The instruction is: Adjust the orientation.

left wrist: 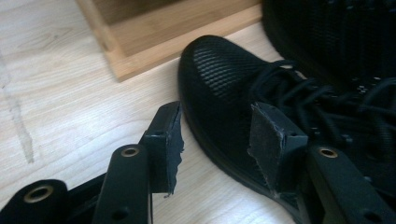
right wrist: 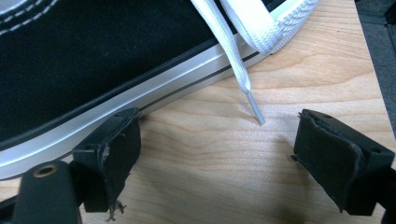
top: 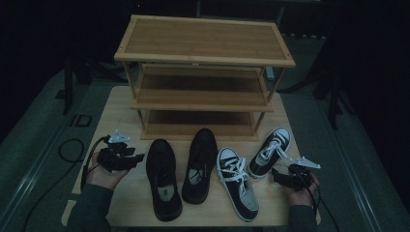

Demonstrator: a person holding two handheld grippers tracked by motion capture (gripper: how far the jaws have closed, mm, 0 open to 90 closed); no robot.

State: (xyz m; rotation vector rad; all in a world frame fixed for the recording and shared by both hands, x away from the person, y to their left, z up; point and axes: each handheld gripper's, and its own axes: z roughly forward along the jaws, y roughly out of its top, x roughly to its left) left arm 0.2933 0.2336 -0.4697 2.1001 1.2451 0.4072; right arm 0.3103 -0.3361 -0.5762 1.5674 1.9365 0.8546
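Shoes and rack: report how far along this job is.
Done: nothing shelved; all three tiers of the wooden rack are bare, and four shoes sit on the table. In hand: the left gripper, open, straddles the edge of the left black shoe; the right gripper, open, hovers beside the right sneaker. Left: probably moving both pairs, including the second black shoe and the other sneaker.

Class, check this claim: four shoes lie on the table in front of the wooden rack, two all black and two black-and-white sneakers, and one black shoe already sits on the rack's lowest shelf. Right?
Not quite. The rack's shelves are all bare in the high view. Both black shoes and both sneakers lie on the table before it.
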